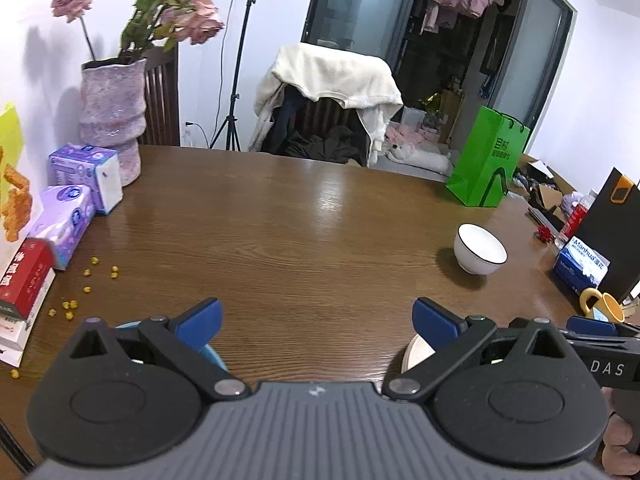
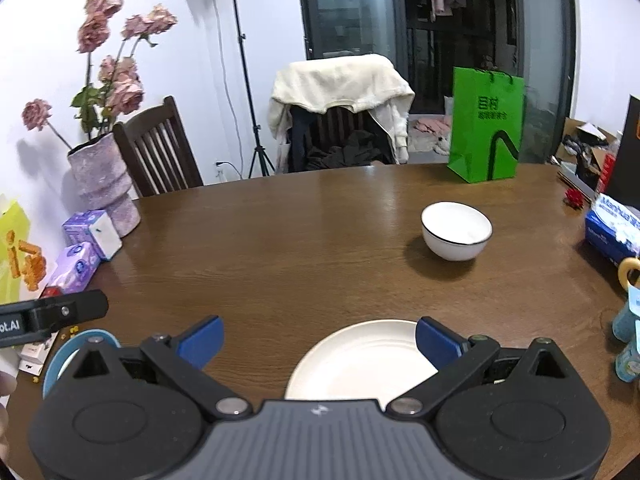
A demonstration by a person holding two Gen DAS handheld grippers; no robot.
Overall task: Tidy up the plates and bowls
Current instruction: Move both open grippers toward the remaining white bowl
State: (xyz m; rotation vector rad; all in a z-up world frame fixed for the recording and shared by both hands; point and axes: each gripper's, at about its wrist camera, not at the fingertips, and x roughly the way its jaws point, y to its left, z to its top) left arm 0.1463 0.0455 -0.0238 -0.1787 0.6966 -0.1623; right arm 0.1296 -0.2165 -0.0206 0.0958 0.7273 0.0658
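Plates and one bowl sit on the brown wooden tabletop, which fills both views. Largest of them, the white plate lies at 6 o'clock in the right wrist view, its near edge hidden under the right hand-held gripper, whose blue fingers stand wide apart and empty, the right-hand one above the plate's rim. A blue-rimmed plate shows at 8 o'clock, mostly hidden. The white bowl with a dark rim stands upright at 2 o'clock, well apart from both plates. In the left wrist view the left hand-held gripper also has its fingers spread, holding nothing, above bare wood. A green paper bag stands at 1 o'clock.
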